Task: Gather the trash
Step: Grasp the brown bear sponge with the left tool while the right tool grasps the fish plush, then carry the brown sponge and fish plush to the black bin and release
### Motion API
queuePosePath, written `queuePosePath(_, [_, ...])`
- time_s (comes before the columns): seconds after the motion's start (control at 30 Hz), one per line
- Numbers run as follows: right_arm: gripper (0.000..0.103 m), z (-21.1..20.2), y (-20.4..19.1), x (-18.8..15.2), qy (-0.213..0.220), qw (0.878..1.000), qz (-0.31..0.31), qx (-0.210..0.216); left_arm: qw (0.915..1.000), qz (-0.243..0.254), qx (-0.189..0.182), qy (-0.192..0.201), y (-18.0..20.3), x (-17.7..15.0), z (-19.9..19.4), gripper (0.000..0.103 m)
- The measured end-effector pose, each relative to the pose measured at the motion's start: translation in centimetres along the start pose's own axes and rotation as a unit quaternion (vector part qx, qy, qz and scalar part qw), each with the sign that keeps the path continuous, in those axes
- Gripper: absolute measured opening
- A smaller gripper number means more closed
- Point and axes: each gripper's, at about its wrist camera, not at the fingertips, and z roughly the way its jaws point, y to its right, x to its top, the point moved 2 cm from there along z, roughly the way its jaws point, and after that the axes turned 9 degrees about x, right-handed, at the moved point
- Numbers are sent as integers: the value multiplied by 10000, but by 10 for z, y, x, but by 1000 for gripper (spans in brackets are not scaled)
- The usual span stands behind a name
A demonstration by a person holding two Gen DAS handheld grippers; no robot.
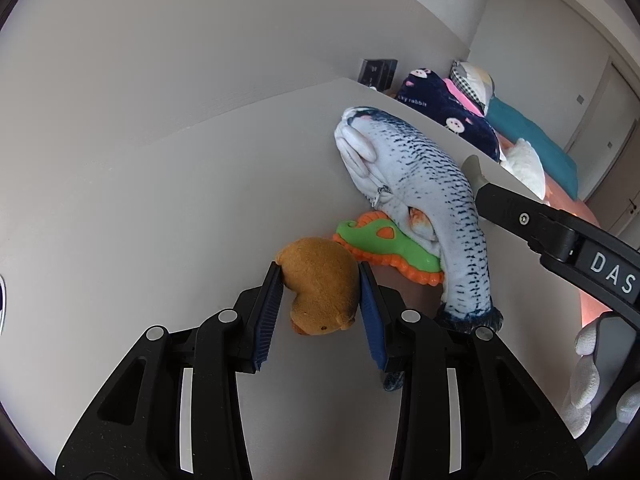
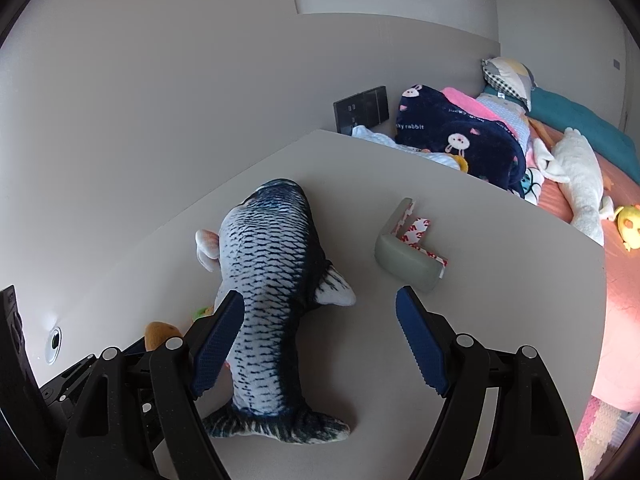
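The left claw (image 1: 320,276) pinched a brown plush (image 1: 322,296) on the table (image 1: 160,208), beside a green toy (image 1: 384,246) and a fish (image 2: 272,288). The right claw (image 2: 320,308) hung spread above the fish, its body lettered "DAS". A blanket (image 2: 452,132) on the bed read "rabbit".

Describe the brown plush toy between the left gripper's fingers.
The brown plush toy is small, rounded and fuzzy-looking, with a dark eye and an orange patch near its lower end. It lies on the grey table, between the left gripper pads, which touch both its sides. It sits beside the green-and-orange toy.
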Motion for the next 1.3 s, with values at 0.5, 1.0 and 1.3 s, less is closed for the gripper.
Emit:
queuePosePath(0.5, [57, 47, -23, 6, -255, 9985, -478, -53, 9990, -364, 68, 255, -20, 6, -7, 37])
queuePosePath(1.0, [21, 0, -16, 14, 406, 9987, -235, 188, 9975, -611, 34, 346, -28, 7, -11, 37])
queuePosePath(1.3, [21, -55, -9, 26, 654, 9974, -267, 122, 9979, -483, -74, 415, -25, 2, -22, 37])
